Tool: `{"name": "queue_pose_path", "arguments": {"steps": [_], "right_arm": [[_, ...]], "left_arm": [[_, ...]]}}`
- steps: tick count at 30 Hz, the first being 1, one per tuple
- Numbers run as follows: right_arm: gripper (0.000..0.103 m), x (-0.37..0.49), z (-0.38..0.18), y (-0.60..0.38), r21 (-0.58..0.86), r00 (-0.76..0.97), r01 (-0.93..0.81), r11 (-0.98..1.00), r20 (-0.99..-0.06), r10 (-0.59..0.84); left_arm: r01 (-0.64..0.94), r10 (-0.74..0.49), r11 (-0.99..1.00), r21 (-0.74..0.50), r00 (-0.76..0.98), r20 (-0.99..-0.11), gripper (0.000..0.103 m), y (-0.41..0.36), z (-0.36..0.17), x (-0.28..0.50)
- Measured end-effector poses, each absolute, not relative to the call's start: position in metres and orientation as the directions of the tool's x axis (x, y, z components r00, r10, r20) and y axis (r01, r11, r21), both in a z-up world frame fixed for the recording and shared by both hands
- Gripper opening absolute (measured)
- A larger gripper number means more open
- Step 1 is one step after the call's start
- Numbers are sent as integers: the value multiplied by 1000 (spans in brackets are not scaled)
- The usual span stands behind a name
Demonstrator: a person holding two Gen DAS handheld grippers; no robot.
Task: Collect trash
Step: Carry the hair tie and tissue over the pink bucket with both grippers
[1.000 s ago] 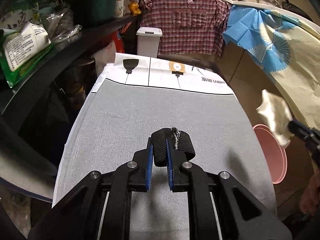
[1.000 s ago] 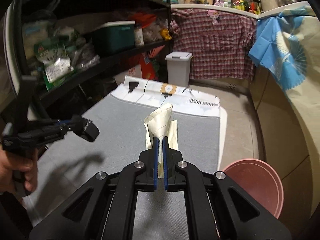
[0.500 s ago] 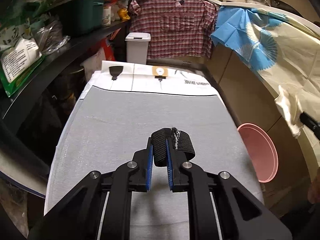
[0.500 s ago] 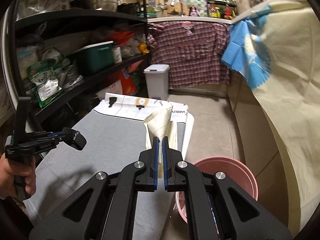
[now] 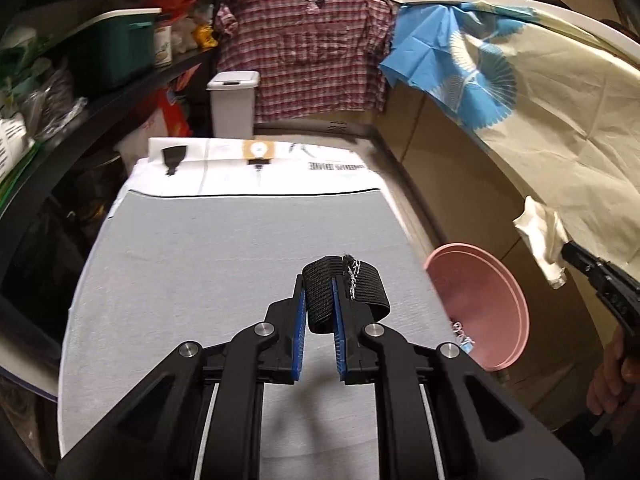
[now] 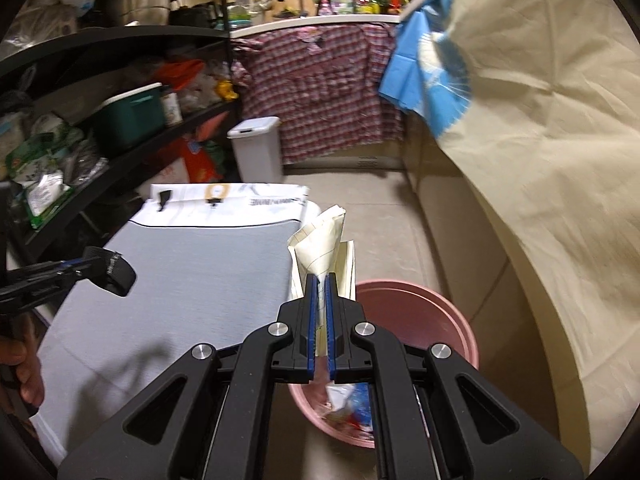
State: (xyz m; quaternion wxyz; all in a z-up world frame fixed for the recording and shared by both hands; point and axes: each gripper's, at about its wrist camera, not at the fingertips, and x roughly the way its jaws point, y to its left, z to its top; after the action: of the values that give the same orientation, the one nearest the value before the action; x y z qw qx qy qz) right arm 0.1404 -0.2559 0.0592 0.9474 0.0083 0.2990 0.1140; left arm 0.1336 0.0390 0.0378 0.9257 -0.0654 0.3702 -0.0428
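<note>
Pink basin (image 6: 452,312) now lies under the clamped paper (image 6: 324,244).

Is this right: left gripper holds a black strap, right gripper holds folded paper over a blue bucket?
Not quite: the bucket is pink, as the right wrist view shows. The left gripper does hold the black strap, and the right gripper holds the folded paper over it.

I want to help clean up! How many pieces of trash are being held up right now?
2. A black strap loop is pinched in the left gripper above the grey table. A crumpled paper is pinched in the right gripper above the pink bin. More trash lies inside the bin.
</note>
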Motion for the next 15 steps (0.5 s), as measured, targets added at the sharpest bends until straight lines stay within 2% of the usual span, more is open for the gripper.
{"name": "queue_pose_path", "arguments": {"steps": [15], "right_arm": [[4, 153, 40, -292, 105, 775, -97, 990, -615, 141]], "left_arm": [[171, -239, 971, -168, 741, -628, 12, -31, 39, 149]]}}
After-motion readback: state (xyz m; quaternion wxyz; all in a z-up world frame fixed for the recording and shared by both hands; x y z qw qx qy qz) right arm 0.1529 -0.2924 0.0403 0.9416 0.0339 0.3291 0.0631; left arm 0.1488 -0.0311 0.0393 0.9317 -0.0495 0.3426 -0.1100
